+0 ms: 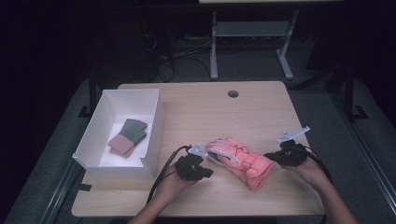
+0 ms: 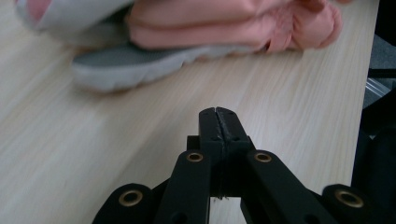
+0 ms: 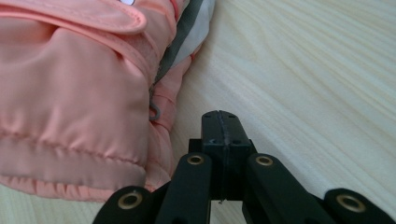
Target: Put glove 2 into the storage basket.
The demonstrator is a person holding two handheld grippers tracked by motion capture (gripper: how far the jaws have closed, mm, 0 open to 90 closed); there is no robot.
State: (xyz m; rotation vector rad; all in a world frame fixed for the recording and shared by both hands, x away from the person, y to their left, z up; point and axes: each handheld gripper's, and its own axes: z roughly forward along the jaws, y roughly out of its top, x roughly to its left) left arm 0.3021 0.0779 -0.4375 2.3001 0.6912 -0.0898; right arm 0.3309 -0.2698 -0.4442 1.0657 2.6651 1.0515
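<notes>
A pair of pink padded gloves [image 1: 240, 159] with grey-white palms lies stacked near the table's front middle. My left gripper [image 1: 205, 171] rests just left of the pile, jaws shut with nothing between them; in the left gripper view its tips [image 2: 218, 122] sit a short way from the gloves [image 2: 224, 25]. My right gripper [image 1: 270, 156] lies at the pile's right end, also shut and empty. The right gripper view has its tips [image 3: 221, 127] beside the cuff of the pink gloves [image 3: 79, 88], apart from the fabric.
A white open box [image 1: 154, 135] stands at the table's left and holds a folded green and pink knit pair [image 1: 128, 136]. A round cable hole [image 1: 233, 94] is near the far edge. Bare wood [image 1: 210, 114] lies behind the gloves.
</notes>
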